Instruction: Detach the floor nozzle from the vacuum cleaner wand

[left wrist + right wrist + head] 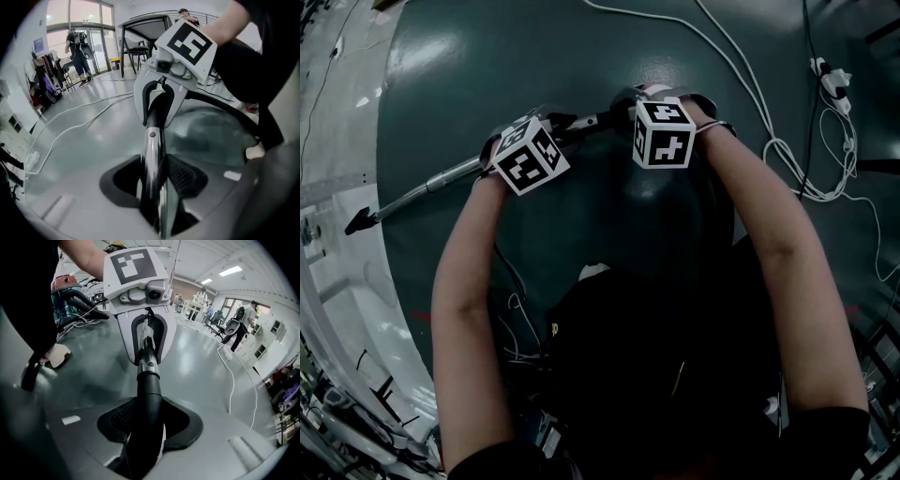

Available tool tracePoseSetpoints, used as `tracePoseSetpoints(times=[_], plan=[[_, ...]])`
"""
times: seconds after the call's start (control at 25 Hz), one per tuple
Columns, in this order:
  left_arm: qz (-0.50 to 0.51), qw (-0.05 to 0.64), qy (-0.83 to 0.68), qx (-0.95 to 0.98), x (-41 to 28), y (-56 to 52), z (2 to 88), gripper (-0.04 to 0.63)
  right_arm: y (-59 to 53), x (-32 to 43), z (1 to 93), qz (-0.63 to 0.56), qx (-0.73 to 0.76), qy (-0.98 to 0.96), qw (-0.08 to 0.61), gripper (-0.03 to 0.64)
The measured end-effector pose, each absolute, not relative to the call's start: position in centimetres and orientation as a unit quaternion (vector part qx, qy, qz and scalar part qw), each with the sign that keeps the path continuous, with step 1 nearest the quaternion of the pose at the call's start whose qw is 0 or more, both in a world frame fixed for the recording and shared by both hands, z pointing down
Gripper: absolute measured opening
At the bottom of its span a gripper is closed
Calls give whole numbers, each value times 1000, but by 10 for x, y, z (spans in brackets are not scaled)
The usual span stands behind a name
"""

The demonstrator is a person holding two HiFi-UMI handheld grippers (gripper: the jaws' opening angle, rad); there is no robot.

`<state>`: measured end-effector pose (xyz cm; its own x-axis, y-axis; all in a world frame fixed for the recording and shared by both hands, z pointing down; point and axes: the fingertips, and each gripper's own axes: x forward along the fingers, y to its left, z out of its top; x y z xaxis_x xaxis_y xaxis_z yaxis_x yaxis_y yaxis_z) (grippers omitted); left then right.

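Note:
A chrome vacuum wand (441, 178) runs from between my hands out to the left and ends in a small black tip (358, 222). My left gripper (542, 131) is shut on it; in the left gripper view the wand (151, 154) fills the gap between the pads (185, 176). At a collar (147, 364) the wand joins a black tube (149, 399). My right gripper (661, 98) is shut on that tube, close beside the left one. Each gripper faces the other along the wand. A floor nozzle head cannot be made out under the hands.
A black hose (225, 110) curves away behind the right gripper, towards a red vacuum cleaner (65, 284). White cables (769, 141) and a plug block (832, 82) lie on the grey-green floor at right. A table (145, 23) and people (77, 44) stand farther off.

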<state>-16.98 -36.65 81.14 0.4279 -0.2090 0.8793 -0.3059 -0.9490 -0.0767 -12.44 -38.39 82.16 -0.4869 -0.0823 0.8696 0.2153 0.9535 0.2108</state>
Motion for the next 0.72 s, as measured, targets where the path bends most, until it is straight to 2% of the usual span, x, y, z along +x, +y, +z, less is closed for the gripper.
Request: tracePoseSetpoints(times=[0.72], plan=[[505,73,-147,847,-170,-359,816,169,-375,-119,826,-102,-50,-861,496,143]])
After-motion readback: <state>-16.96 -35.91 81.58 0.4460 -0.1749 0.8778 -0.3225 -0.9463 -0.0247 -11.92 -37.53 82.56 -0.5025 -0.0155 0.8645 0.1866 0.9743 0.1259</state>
